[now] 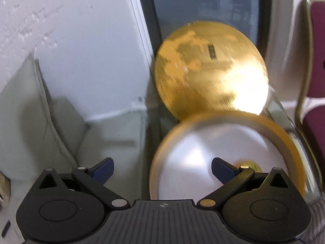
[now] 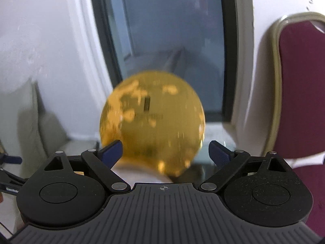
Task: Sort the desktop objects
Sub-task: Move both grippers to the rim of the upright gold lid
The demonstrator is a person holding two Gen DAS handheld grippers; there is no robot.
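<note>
My right tongs (image 2: 165,152) are gaping wide and empty, the gold lid (image 2: 152,120) standing on edge dead ahead, its lower rim between the tips (nearer than to my left). My left tongs (image 1: 162,169), also gaping empty, are facing the tin (image 1: 225,158).

We are looking at what seems a meeting or function room: a maroon padded chair (image 2: 300,89) with a pale frame is standing by a white wall (image 2: 50,40), beside a dark-framed window (image 2: 168,46).
</note>
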